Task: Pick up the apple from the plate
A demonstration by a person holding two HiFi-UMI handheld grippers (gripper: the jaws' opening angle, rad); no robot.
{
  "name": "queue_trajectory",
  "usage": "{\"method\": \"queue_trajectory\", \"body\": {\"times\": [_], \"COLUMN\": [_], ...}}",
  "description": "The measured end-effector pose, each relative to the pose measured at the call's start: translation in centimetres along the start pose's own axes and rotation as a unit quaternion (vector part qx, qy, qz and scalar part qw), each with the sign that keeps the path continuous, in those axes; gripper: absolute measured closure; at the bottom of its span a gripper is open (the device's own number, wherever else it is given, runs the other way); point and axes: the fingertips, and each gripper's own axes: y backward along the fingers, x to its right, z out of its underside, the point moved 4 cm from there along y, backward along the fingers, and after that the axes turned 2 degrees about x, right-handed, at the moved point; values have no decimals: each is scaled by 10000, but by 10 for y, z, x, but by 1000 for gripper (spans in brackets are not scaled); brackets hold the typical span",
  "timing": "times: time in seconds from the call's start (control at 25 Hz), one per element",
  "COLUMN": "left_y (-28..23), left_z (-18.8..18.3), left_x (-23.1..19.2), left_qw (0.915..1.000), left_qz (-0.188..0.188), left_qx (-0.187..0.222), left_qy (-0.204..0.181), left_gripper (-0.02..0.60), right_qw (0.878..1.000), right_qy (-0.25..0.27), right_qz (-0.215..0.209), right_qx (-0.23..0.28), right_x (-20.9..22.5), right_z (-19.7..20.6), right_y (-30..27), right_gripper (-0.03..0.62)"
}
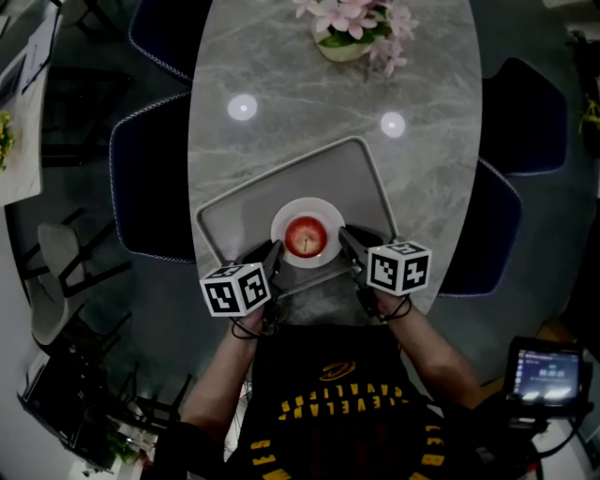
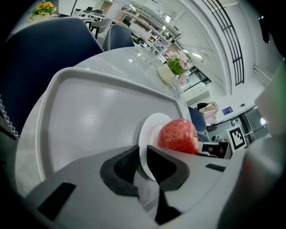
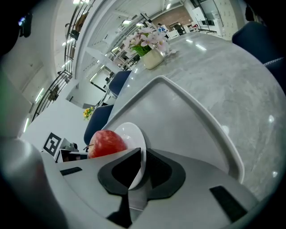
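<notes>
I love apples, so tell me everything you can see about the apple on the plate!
The apple is round, red with pale speckles, and looks whole. It sits upright, stem dimple up, in the middle of a small white plate, touching only that. The left gripper and right gripper pinch the plate's rim on either side, not the apple.

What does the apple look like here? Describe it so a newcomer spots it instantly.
Start at the oval grey marbled table and find the grey tray at its near end. A small white plate sits on the tray's near side, and the apple lies on it: round, red, the only fruit, unlike the pink flowers at the far end.
</notes>
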Motion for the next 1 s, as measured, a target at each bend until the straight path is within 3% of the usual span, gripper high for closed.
{"method": "queue_trajectory", "body": {"times": [0.6, 1.0], "left_y": [-7, -20], "left_z": [0, 32], "left_x": [21, 63], "left_qw": [9997, 9976], "left_qz": [100, 286], "left_qx": [-112, -266], "left_qy": [-196, -563], "left_gripper": [529, 531], "right_qw": [9983, 9958], "right_qy": [-506, -730], "right_qz": [-225, -160], "right_qx": [155, 537], "right_x": [16, 52], "right_z": [4, 29], "right_y": [19, 63], "right_gripper": [551, 551]}}
